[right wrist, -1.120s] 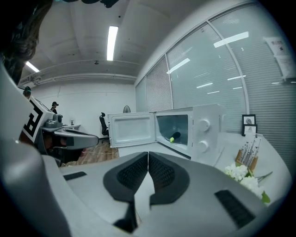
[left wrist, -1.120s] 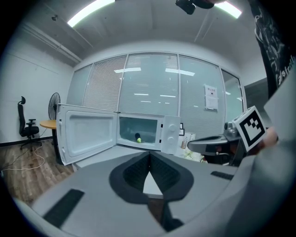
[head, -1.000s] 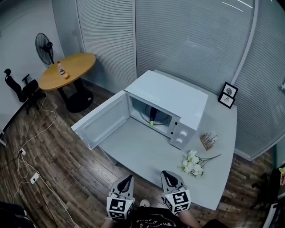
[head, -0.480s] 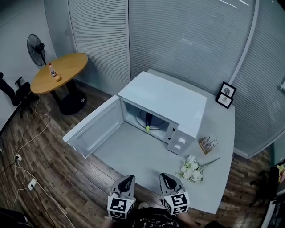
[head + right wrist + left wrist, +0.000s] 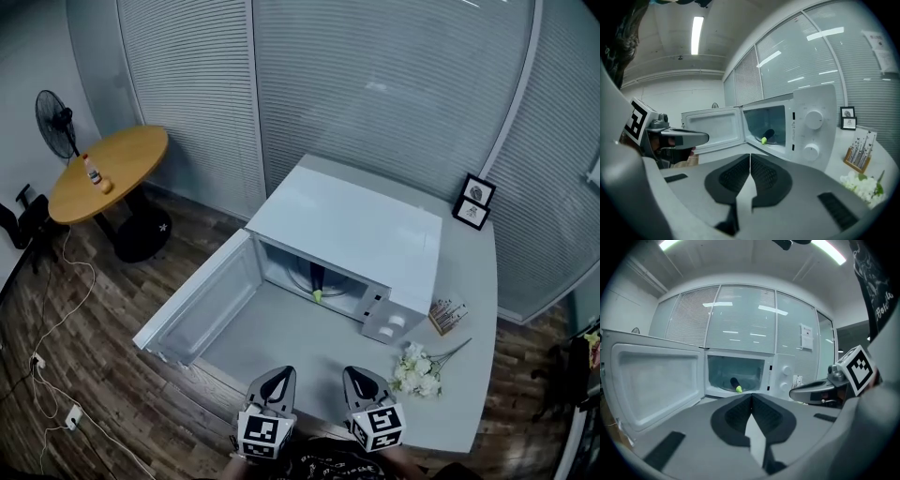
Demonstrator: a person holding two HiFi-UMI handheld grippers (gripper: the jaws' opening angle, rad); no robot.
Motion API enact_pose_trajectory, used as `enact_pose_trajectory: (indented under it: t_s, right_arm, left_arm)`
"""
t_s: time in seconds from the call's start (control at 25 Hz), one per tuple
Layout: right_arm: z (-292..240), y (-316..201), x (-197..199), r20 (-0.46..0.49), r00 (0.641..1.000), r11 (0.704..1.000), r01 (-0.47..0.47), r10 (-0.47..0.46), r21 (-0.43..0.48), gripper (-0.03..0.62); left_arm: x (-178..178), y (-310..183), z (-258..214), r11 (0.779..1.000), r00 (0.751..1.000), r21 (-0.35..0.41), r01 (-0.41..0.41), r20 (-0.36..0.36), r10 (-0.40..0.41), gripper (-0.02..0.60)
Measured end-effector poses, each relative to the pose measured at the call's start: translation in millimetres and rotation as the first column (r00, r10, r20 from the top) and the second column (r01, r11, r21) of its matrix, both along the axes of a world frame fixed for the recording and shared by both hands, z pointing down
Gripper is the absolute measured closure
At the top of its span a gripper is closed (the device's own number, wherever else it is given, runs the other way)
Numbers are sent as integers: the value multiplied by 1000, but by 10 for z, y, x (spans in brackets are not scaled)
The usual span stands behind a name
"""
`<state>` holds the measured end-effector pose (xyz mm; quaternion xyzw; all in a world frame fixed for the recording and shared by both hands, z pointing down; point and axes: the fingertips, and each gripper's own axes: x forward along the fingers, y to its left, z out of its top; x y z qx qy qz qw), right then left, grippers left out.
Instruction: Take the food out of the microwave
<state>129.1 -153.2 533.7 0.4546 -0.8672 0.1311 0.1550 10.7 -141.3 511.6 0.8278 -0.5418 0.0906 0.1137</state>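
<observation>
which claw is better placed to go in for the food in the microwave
Left, probably. The left claw faces the open microwave cavity nearly square, with the food just above its shut jaws. The right claw sits nearer the control panel and sees it at a slant.

All 3 cams toward microwave (image 5: 347, 225)

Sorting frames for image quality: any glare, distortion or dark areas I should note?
Head view: curved edges, microwave cavity shadowed, food barely readable. Left gripper view: fisheye, black corners, lamp reflections streak the glass wall. Right gripper view: same fisheye, bright ceiling light.
</observation>
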Motion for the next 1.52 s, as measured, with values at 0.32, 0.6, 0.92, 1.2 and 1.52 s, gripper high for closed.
enact_pose_trajectory:
  t_s: [0.32,0.6,0.92,1.2,1.52]
  right_arm:
    - [4,-408,-218,31,995,995,-99,99,-2,589]
    - [-11,-647,-429,37,989,990,-141,141,5,589]
    - [-53,-920,-498,38,980,981,-194,193,10,588]
    - [-119,-1222,-576,79,969,972,-234,233,2,506]
    - [-63,-1561,-656,57,962,964,-266,266,-9,445]
  left_arm:
    - [-296,-390,22,999,999,-6,-48,13,48,574]
    - [-466,-623,3,996,996,4,-90,14,90,574]
    - [-621,-730,59,993,993,-2,-121,5,121,574]
    - [-760,-811,91,990,990,-2,-142,4,142,574]
    - [-906,-990,69,987,987,11,-161,20,161,574]
